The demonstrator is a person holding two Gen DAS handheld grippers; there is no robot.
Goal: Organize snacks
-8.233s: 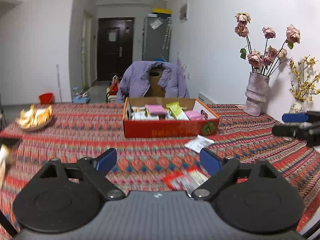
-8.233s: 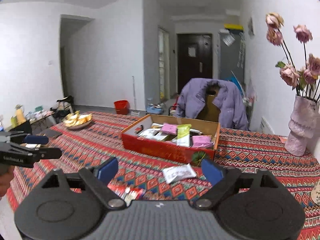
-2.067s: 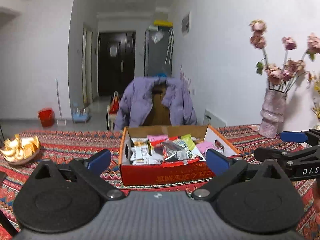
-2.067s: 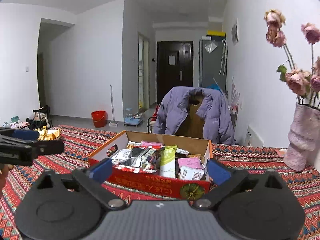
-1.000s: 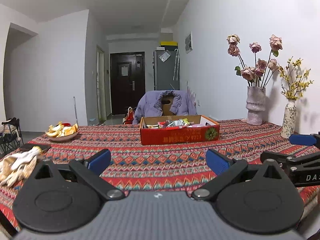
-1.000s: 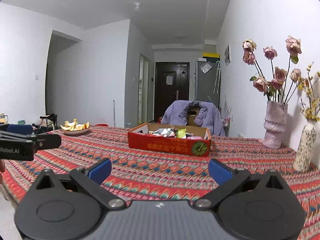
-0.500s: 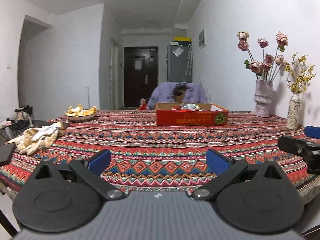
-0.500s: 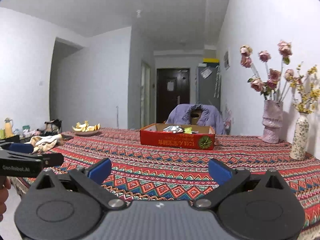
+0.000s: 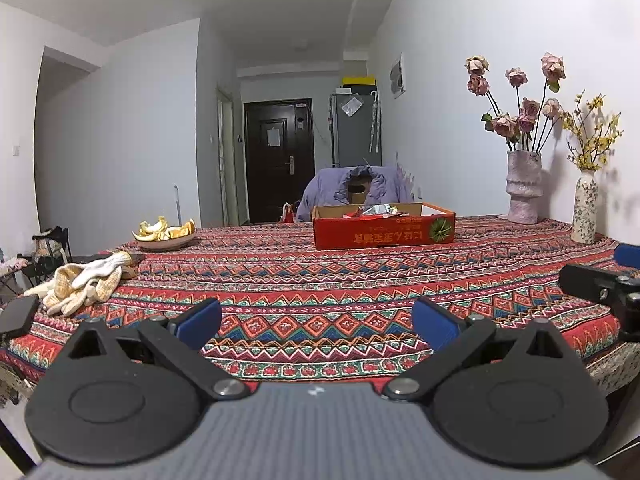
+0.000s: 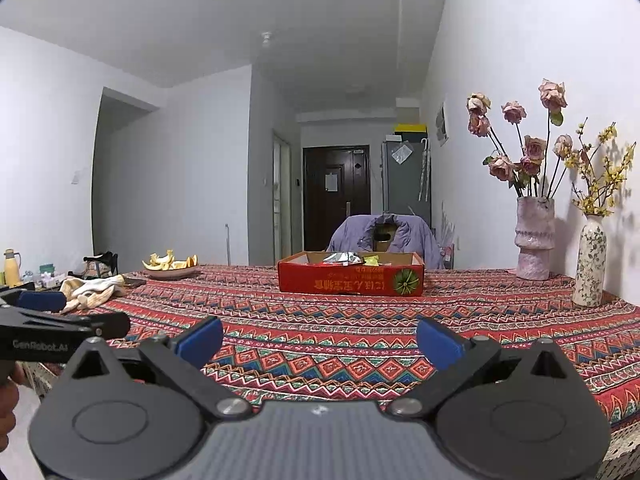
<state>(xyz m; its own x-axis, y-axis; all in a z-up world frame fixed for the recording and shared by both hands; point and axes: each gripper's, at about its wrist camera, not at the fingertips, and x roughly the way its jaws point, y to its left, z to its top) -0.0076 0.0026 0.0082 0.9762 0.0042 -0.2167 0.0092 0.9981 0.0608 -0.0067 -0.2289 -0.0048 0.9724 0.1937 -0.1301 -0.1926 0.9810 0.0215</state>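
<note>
Sweeping left to right with the box (image 9: 384,227) as the marker: far left of it, at the table (image 9: 320,280) edge, a dark phone (image 9: 18,313) and a heap of cream gloves (image 9: 82,280). Nearer the box, still to its left, a plate of orange peels (image 9: 166,233). Then the red box itself, well back on the cloth, silver and green snack packets (image 10: 346,258) poking over its rim. Behind it, a purple jacket (image 9: 356,190) over a chair. Right of the box, 2 vases, a pink one (image 9: 523,187) with roses, a slim one (image 9: 585,207) with yellow sprigs. Both grippers sit low at the near edge, well short of the box: left gripper (image 9: 316,322) spread wide, holding nothing; right gripper (image 10: 319,340) likewise wide apart, nothing between its pads.
</note>
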